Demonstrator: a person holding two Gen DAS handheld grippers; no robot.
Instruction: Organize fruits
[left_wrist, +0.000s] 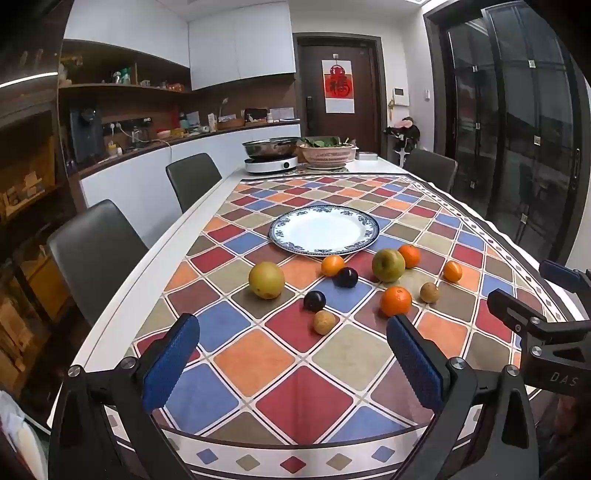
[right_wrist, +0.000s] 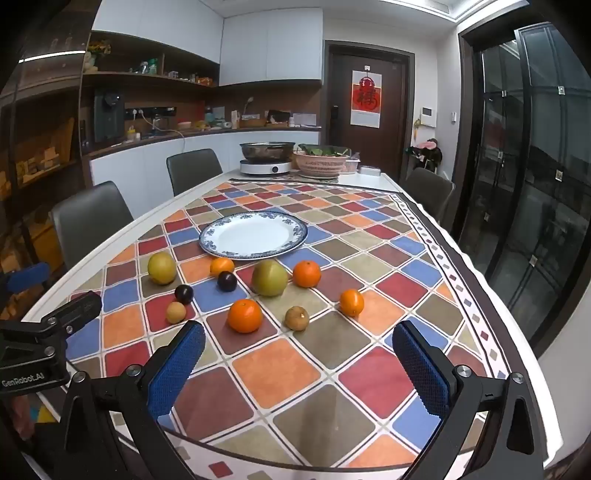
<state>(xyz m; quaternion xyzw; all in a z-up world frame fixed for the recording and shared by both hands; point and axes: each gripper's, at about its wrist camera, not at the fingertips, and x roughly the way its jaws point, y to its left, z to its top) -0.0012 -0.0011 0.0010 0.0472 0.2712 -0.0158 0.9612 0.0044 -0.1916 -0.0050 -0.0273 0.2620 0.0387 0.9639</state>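
Several fruits lie loose on the chequered tablecloth in front of a white plate with a blue rim (left_wrist: 280, 240) (right_wrist: 210, 242), which holds nothing. Among them are a yellow pear (left_wrist: 266, 280) (right_wrist: 161, 268), a green pear (left_wrist: 388, 265) (right_wrist: 269, 277), several oranges with the nearest one (left_wrist: 396, 301) (right_wrist: 244, 315), two dark plums (left_wrist: 314, 301) (right_wrist: 184, 294) and two small brown fruits (left_wrist: 324, 322) (right_wrist: 297, 318). My left gripper (left_wrist: 291, 332) hovers open, short of the fruits, with nothing between its blue pads. My right gripper (right_wrist: 299, 338) is open too, just short of the nearest orange.
An induction cooker with a steel pot (left_wrist: 271, 155) (right_wrist: 266, 158) and a pink basket of greens (left_wrist: 327, 151) (right_wrist: 321, 160) stand at the table's far end. Grey chairs (left_wrist: 96, 251) (right_wrist: 86, 218) line the left side; another chair (left_wrist: 430, 168) stands at the far right.
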